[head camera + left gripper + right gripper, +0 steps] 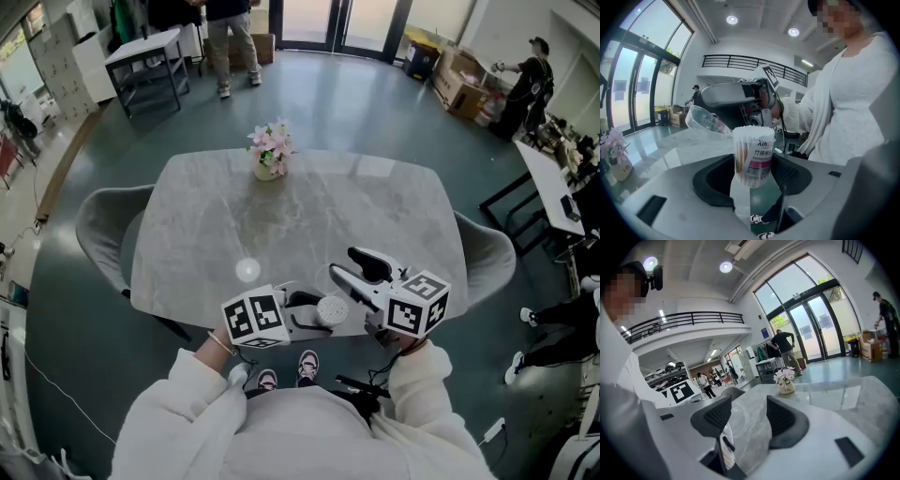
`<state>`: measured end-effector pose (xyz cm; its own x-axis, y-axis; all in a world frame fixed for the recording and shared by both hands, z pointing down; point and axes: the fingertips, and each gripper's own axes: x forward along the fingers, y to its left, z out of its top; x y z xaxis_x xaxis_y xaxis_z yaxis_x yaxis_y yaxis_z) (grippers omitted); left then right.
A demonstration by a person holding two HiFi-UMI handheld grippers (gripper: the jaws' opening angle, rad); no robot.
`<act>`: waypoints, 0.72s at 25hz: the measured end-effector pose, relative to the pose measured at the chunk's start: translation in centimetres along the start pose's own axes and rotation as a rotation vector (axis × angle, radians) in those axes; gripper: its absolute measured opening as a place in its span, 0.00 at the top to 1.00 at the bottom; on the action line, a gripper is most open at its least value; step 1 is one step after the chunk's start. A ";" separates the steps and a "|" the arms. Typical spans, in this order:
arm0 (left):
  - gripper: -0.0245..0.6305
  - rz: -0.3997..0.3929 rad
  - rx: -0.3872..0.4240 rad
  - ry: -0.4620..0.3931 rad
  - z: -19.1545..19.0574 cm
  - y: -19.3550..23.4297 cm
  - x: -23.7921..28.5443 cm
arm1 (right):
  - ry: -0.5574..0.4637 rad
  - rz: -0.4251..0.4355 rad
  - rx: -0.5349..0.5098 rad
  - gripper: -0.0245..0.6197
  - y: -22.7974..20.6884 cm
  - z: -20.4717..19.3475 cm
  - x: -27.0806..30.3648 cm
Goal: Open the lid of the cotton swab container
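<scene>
The cotton swab container (753, 159), a clear tub packed with white-tipped swabs and bearing a pink label, stands upright between the jaws of my left gripper (752, 174), which is shut on it. In the head view the container (331, 309) sits over the table's near edge, with my left gripper (309, 312) to its left. The container's top is uncovered. The clear round lid (705, 122) hangs apart from it, up and to the left. My right gripper (745, 416) is shut on the lid (735, 420). My right gripper (342, 264) hovers just beyond the container.
A grey marble table (375, 206) carries a small vase of pink flowers (269, 155) at its far side. Grey chairs stand at the left (103, 225) and the right (492, 258). Desks, boxes and people fill the room behind.
</scene>
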<state>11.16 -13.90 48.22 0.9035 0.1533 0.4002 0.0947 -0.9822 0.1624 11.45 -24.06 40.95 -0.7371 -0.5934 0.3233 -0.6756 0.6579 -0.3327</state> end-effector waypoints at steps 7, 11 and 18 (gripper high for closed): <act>0.59 0.052 -0.027 -0.027 -0.2 0.9 -0.5 | -0.027 -0.016 -0.004 0.51 0.3 0.6 -0.5; 0.59 0.104 -0.042 -0.056 0.1 1.8 -1.2 | -0.044 -0.050 -0.012 0.51 -0.2 0.7 -0.9; 0.59 0.254 -0.053 -0.094 0.6 3.9 -3.0 | -0.063 -0.103 -0.026 0.52 -0.6 0.5 -1.7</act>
<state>9.11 -18.26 47.10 0.9303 -0.1108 0.3496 -0.1602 -0.9803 0.1155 13.10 -23.74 40.19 -0.6642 -0.6857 0.2978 -0.7475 0.6036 -0.2774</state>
